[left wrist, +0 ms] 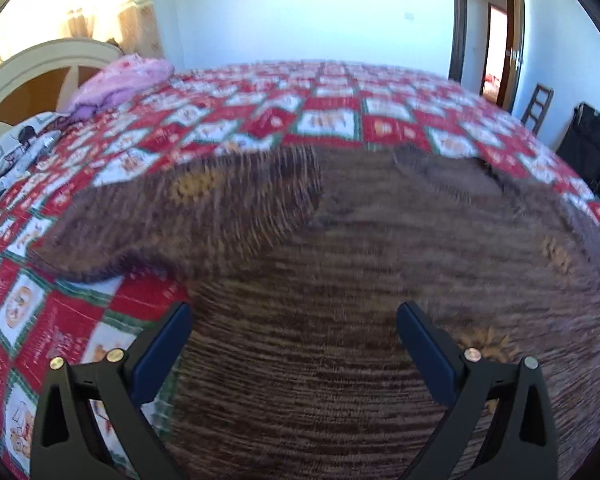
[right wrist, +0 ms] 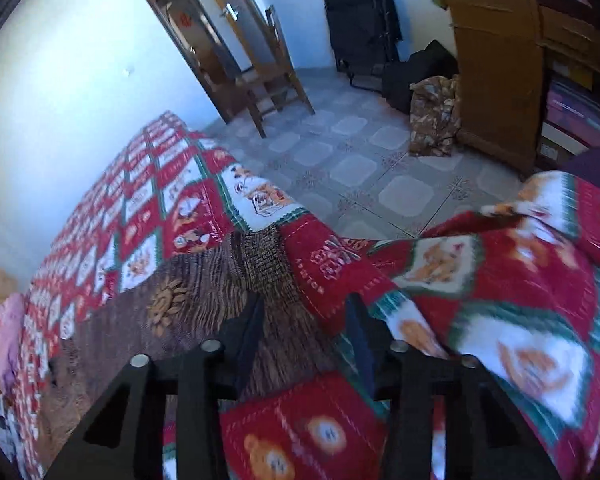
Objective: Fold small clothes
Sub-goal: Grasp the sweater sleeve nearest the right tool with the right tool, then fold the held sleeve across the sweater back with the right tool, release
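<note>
The left gripper (left wrist: 294,344) was held with fingers spread wide above a brown knitted garment (left wrist: 340,280), spread flat on the bed's red patchwork quilt (left wrist: 332,112). The right gripper (right wrist: 304,336) was likewise parted, near the garment's edge.

**Brown knit on a red patchwork bed**

The garment (left wrist: 340,280) is dark brown, finely striped, with tan sunflower motifs. The bedspread (left wrist: 332,120) is a check of red and white squares edged in green, printed with orange teddy bears. A pink bundle (left wrist: 124,80) lies by the cream headboard (left wrist: 40,68). The floor (right wrist: 360,152) is grey patterned tile.
</note>
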Tool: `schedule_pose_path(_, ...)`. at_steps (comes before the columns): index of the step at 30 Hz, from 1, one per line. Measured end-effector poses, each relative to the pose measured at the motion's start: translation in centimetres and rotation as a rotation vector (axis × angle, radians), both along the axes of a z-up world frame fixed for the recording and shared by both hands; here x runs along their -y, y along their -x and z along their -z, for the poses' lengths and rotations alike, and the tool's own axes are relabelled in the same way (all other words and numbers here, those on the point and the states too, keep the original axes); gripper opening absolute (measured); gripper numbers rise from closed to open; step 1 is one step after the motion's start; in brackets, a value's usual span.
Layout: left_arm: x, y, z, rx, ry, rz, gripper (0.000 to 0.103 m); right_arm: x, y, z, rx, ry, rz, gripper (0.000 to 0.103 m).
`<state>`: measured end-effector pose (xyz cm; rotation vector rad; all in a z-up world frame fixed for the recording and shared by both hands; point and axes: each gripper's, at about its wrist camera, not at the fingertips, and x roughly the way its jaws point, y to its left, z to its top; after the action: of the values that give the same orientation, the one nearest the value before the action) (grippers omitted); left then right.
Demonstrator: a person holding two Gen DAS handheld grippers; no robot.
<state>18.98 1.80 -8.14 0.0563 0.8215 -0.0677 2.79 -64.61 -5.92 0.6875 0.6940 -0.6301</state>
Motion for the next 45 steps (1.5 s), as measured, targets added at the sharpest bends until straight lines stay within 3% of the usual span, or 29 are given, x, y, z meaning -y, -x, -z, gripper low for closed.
schedule_pose_path(6,-0.2,-0.2,0.4,-0.035,0.035,0.000,0.103,1.4,-4.3,1.2,-0.038,-0.005,-0.038,0.042)
schedule_pose_path(12,-0.1,-0.5,0.6,-0.027,0.033,0.006,0.103,0.5,-5.3,1.3,-0.083,0.090,-0.074,0.042)
schedule_pose_path(15,-0.1,-0.5,0.6,-0.024,0.036,0.007,0.103,-0.5,-5.5,1.3,-0.126,0.155,-0.122,0.029)
schedule_pose_path(17,-0.2,-0.6,0.6,-0.022,0.040,0.008,0.103,-0.9,-5.7,1.2,-0.135,0.177,-0.166,0.012)
schedule_pose_path(20,-0.3,-0.5,0.6,-0.021,0.047,0.010,0.103,-1.1,-5.9,0.8,-0.144,0.164,-0.189,0.006)
schedule_pose_path(25,-0.3,-0.5,0.6,-0.018,0.054,0.012,0.103,-0.4,-4.6,-0.8,-0.043,0.078,-0.142,0.005)
schedule_pose_path(30,-0.4,-0.5,0.6,-0.014,0.062,0.014,0.103,-1.8,-4.5,-3.8,0.007,0.060,-0.147,0.005)
schedule_pose_path(38,-0.6,-0.4,0.6,-0.005,0.076,0.018,0.103,-12.4,-8.1,-10.0,0.099,0.064,-0.340,0.005)
schedule_pose_path(42,-0.8,-0.4,0.6,0.001,0.095,0.021,0.103,-20.2,-11.5,-10.9,0.123,0.048,-0.471,0.005)
schedule_pose_path(45,-0.9,-0.3,0.6,0.006,0.106,0.023,0.103,-26.2,-14.7,-9.8,0.124,0.036,-0.559,0.005)
